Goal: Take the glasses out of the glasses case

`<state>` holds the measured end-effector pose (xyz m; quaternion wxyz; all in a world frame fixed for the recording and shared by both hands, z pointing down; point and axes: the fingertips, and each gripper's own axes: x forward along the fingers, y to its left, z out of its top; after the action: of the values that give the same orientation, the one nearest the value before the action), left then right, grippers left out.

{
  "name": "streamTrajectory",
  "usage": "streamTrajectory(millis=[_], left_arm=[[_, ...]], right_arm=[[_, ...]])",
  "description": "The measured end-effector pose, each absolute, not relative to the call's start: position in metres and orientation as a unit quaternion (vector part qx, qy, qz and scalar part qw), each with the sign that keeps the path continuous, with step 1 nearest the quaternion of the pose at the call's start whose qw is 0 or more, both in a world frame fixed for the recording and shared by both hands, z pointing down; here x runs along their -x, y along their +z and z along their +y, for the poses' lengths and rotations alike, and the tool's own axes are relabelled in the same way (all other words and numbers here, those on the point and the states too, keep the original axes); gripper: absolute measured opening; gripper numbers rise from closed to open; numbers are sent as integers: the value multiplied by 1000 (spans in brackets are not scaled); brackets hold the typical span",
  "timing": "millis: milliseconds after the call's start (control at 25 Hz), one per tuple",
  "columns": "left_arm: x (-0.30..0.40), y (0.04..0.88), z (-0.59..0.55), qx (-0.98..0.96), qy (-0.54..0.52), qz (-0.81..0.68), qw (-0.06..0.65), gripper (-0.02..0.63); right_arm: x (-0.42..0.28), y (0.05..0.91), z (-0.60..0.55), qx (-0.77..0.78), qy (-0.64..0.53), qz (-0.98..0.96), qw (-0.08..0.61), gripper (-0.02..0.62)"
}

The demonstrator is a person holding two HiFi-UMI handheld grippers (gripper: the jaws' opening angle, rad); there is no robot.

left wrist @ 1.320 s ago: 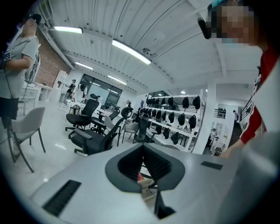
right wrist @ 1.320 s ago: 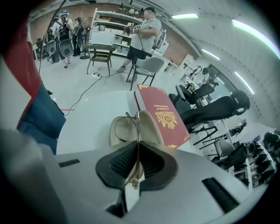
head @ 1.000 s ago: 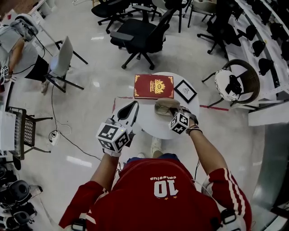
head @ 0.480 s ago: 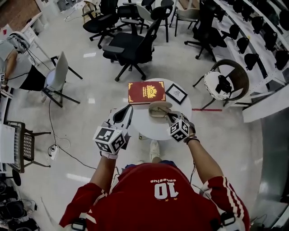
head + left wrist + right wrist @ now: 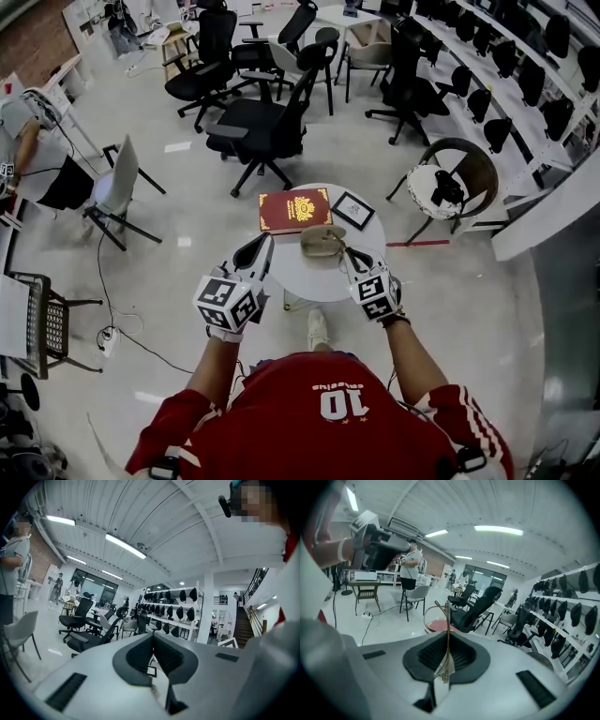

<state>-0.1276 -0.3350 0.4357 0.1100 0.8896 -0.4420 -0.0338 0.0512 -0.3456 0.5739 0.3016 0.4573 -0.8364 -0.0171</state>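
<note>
Glasses (image 5: pixel 443 666) stand pinched between the jaws of the right claw (image 5: pixel 447 639).

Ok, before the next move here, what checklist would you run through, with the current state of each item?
1. Right gripper shut on the glasses: ok.
2. Left gripper shut, nothing between its jaws: ok.
3. Glasses case resting on the table: ok.
4. Glasses fully clear of the case: cannot tell.
5. Red book and framed picture lying beyond the case, away from both grippers: ok.
</note>
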Motion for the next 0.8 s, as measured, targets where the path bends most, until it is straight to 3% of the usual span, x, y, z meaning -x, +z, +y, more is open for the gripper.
streamTrajectory(millis=[440,800], left_arm=[[123,414,-301,-897,-40,-432,92,9],[129,403,-287,-898,-46,-431,77,9]], right_arm=[[-36,479,-292,-500,8,-853,148,28],[-34,428,-271,-516,-8,-854,71,28]])
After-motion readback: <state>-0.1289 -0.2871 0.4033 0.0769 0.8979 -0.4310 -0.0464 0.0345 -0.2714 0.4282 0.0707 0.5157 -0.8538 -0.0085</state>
